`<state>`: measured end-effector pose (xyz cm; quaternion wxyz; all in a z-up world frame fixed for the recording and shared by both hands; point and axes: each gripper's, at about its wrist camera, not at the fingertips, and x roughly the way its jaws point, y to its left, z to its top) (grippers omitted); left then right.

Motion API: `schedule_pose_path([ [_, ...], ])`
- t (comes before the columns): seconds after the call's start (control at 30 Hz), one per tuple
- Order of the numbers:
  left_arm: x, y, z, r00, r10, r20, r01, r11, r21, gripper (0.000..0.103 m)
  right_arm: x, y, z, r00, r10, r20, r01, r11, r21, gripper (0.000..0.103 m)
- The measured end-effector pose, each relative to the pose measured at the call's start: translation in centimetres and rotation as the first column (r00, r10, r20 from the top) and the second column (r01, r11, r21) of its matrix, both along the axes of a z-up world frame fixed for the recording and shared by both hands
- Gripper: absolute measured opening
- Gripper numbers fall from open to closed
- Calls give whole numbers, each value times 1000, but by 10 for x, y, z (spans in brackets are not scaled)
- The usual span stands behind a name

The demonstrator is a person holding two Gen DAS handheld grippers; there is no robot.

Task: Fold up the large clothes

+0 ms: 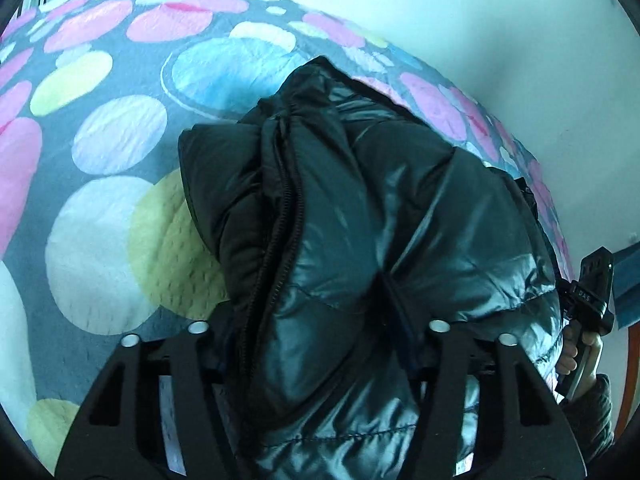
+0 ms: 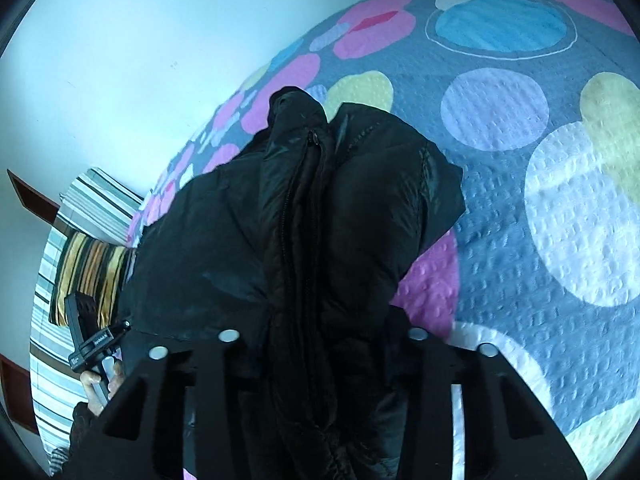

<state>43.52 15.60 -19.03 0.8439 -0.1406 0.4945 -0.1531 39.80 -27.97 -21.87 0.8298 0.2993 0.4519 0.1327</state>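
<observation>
Between both tools' fingers, black puffer jacket (image 1: pixel 360 208) bunched, pinched, fingertips hidden.

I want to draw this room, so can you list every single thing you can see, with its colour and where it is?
Puffer jacket: one, shiny black, bunched up on the bed, zip showing.
Bedspread: one, grey with pink, blue, yellow and white circles, under the jacket.
Striped pillow: one, yellow and black, far end of the bed.
Striped bedding: grey, white and brown stripes, beneath the pillow.
Wall: pale, behind the bed.
Left gripper: black, closed on the jacket.
Right gripper: black, closed on the jacket.
</observation>
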Motion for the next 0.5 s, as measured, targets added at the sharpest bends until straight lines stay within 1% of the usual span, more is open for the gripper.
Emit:
schedule_pose_path([
  [0.1,-11,-3,13,999,-13,37,13,1000,13,41,-8,1,8,999,-7,33,8,1000,-7,31],
  [0.17,-17,-3,19,999,-16,50,15,1000,13,38,-15,2,14,999,-14,51,14,1000,-7,30],
  [0.33,-51,-2,32,998,-15,65,15,1000,12,35,-39,3,28,996,-15,83,14,1000,13,29],
  [0.5,-99,2,38,998,-8,63,9,1000,-17,34,-75,4,34,997,-4,79,1,999,39,29],
])
